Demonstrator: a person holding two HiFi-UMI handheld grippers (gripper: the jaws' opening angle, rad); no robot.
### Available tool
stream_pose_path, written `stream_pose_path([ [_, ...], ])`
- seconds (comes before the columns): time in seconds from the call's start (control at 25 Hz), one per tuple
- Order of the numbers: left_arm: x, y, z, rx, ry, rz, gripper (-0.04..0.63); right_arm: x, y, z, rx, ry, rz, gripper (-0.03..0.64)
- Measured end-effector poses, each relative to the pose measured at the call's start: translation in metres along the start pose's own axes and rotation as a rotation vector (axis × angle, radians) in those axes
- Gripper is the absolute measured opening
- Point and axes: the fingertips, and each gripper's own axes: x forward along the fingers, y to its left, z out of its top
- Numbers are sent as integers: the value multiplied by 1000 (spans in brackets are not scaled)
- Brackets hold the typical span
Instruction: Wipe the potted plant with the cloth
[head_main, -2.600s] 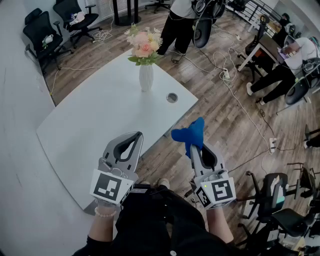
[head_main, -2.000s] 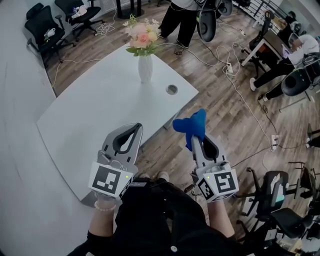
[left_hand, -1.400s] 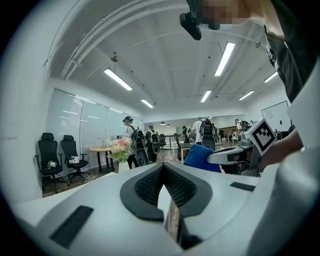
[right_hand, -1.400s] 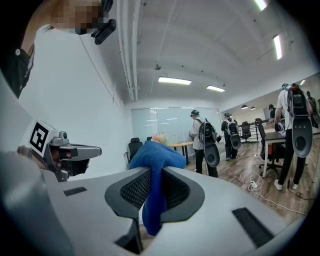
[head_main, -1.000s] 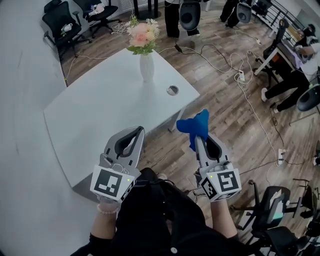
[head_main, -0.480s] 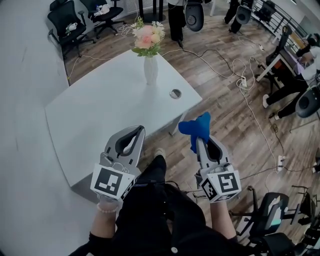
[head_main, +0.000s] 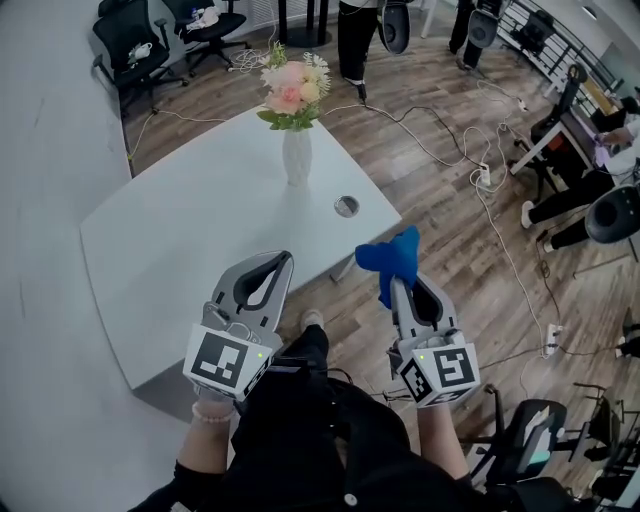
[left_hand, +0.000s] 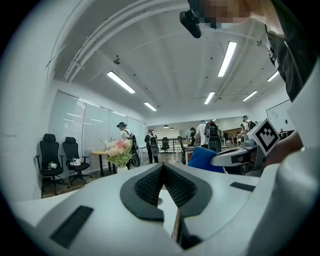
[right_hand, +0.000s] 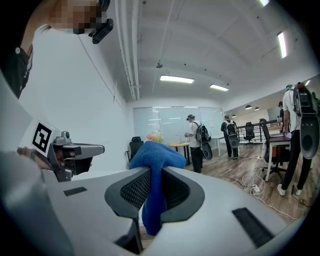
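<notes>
Pink-flowered potted plant (head_main: 293, 100) is standing at the table's (head_main: 170, 240) far end, well apart from both grippers. Blue cloth (head_main: 392, 260) is sitting clamped in the right gripper (head_main: 392, 284); the left gripper (head_main: 279, 259) is hanging closed, empty. Light strokes would likely avoid tipping it.

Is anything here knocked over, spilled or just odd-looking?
Nothing is spilled or toppled. The vase of flowers stands upright on the white table. The blue cloth is pinched in the right gripper; the left gripper is shut and empty. The only untidy thing is the cables trailing loose across the wooden floor.
</notes>
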Motion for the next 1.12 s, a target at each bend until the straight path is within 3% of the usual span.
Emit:
stream_pose_path([
  [0.76, 106, 80, -5, -10, 17, 51, 14, 104, -55, 26, -7, 32, 11, 74],
  [1.12, 133, 121, -21, -40, 44, 94, 14, 158, -61, 31, -27, 60, 47, 74],
])
